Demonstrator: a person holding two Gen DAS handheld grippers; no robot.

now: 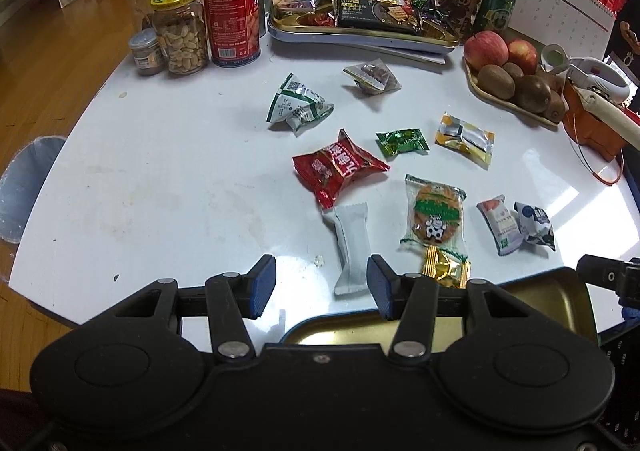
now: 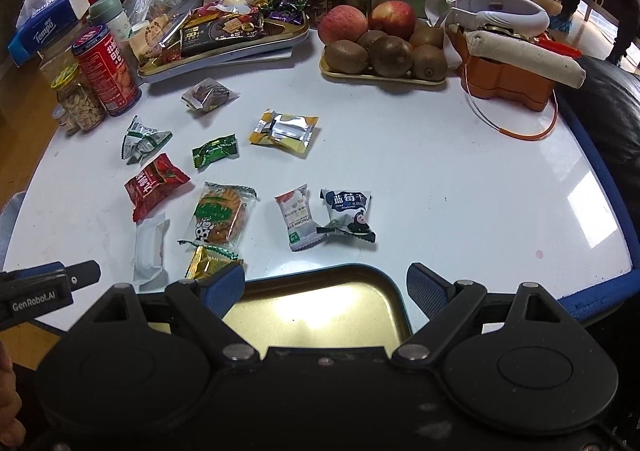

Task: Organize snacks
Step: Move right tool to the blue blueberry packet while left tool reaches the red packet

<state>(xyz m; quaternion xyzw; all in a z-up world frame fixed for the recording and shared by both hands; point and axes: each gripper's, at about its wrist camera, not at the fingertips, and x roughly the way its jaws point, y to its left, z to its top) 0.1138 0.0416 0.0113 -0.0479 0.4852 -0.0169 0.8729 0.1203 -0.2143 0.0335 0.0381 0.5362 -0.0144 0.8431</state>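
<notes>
Several wrapped snacks lie loose on the white table (image 1: 160, 179): a red packet (image 1: 338, 167) (image 2: 154, 185), a white bar (image 1: 352, 247) (image 2: 150, 251), a cow-print cracker pack (image 1: 436, 211) (image 2: 220, 217), a gold candy (image 1: 444, 271) (image 2: 208, 265), a green candy (image 1: 402, 141) (image 2: 214, 151), a blueberry packet (image 2: 348, 215). An empty gold tray (image 2: 316, 315) (image 1: 532, 299) sits at the near edge. My left gripper (image 1: 322, 289) is open, empty, just short of the white bar. My right gripper (image 2: 326, 291) is open, empty, over the tray.
A full snack tray (image 1: 360, 33) (image 2: 224, 47), a red can (image 1: 230, 7), a peanut jar (image 1: 180, 35) and a fruit tray (image 2: 384, 73) stand at the back. An orange box (image 2: 508, 83) is at the right. A chair (image 1: 24, 187) stands left.
</notes>
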